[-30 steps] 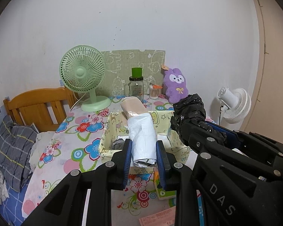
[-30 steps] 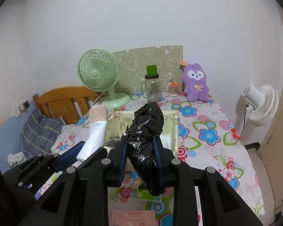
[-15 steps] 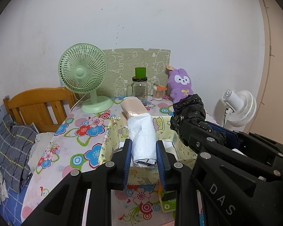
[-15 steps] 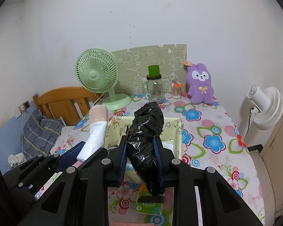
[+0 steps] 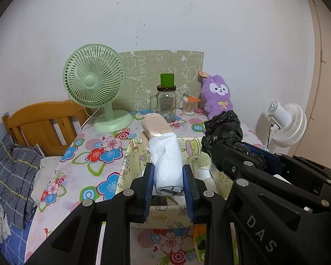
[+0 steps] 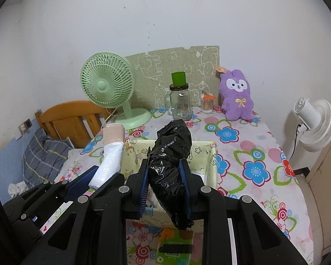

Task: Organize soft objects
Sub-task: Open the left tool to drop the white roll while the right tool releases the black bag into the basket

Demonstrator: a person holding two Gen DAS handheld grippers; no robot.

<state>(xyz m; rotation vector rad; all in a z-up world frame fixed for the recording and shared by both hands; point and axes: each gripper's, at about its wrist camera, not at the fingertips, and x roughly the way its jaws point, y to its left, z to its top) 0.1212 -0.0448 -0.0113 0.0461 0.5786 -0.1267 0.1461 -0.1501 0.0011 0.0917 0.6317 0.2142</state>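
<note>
Over the yellow box [image 5: 125, 172], left gripper [image 5: 168, 183] jaws clamping white roll [image 5: 165, 161], right gripper [image 6: 164, 183] jaws clamping black roll [image 6: 170, 154]

The tablecloth [image 6: 249, 152] was white with blue, red and pink flowers. A pale green fan [image 6: 107, 86] and purple plush rabbit [image 6: 237, 96] stood along its far edge, near a pale yellow cartoon-printed box [image 6: 211, 165].
</note>
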